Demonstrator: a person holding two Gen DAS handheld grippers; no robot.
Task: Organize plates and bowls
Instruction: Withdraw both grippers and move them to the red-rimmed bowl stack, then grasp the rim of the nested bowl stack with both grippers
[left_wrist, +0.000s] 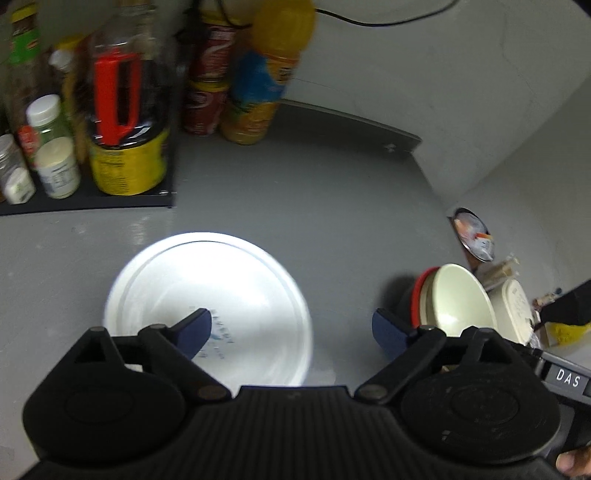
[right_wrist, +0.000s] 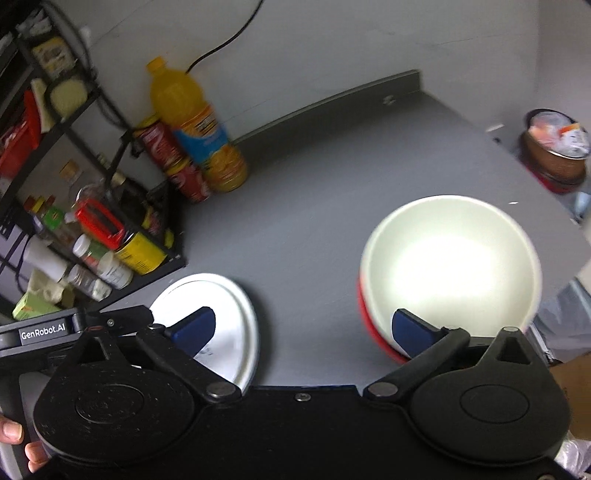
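Both tools hover wide open and empty over the grey bench (right_wrist: 314, 221): left tool (left_wrist: 291, 328) above the flat white round plate (left_wrist: 229, 295), right tool (right_wrist: 303, 328) nearer the cream bowl nested in a red one (right_wrist: 450, 266), at right.

Grey table (right_wrist: 314, 192), raised lip along far edge. Pale grey walls (right_wrist: 351, 40), black cable (right_wrist: 221, 40) hanging. Black rack (right_wrist: 74, 122) left, crowded with jars, bottles. Bright glare.

"DAS" on right tool (left_wrist: 568, 378), "GenRobot.AI" on left tool (right_wrist: 42, 334)
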